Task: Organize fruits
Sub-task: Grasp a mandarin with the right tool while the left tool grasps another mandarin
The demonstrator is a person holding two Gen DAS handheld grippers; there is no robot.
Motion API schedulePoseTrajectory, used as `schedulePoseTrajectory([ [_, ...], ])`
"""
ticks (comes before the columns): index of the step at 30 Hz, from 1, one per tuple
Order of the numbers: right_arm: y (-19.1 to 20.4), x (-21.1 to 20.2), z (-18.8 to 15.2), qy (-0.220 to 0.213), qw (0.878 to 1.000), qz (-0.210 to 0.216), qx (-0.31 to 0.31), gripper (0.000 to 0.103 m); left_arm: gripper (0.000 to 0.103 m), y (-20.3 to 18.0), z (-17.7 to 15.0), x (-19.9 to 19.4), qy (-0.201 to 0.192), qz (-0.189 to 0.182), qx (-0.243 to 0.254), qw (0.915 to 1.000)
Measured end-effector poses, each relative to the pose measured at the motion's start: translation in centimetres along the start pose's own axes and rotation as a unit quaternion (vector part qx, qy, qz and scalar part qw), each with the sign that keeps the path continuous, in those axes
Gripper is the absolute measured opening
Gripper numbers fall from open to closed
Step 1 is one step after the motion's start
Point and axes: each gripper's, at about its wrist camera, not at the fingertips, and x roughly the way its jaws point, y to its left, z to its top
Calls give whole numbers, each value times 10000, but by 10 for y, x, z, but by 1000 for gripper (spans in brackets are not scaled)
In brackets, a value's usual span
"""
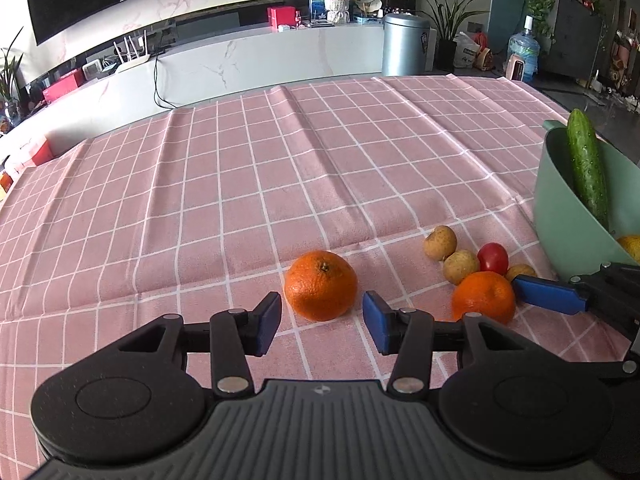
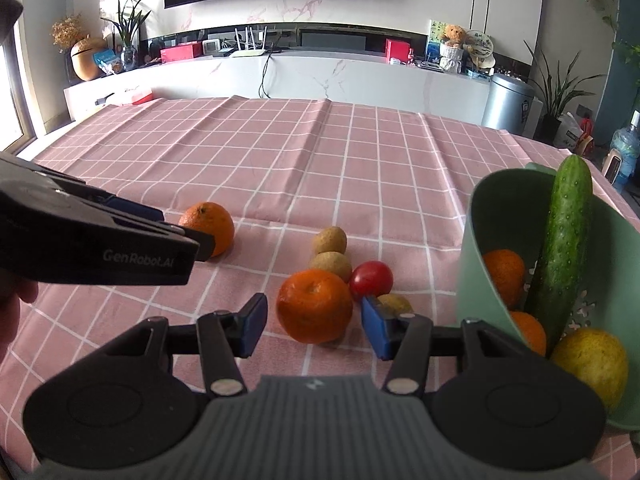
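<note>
An orange lies on the pink checked tablecloth, just ahead of my open left gripper, between its blue pads without touching. A second orange sits between the open pads of my right gripper; it also shows in the left wrist view. Beside it lie a red tomato and three small tan fruits. A tilted green bowl on the right holds a cucumber, oranges and a yellow fruit.
The left gripper's body reaches in from the left of the right wrist view. The bowl stands at the table's right edge. Behind the table are a white cabinet, a metal bin and plants.
</note>
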Motion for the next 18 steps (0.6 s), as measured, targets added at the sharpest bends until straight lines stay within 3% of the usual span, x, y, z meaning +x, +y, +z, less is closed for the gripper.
schedulePoseTrajectory([
  [12,-2,13,-2,79,9999,103,92,41,56,-2,5,16,46,32,7,10000],
  [13,-2,13,-2,71,9999,109,89,41,52,-2,5,17,38,1,5,10000],
  [18,-4,12,-4,53,9998,146,114,40,50,-4,6,16,43,-14,31,10000],
])
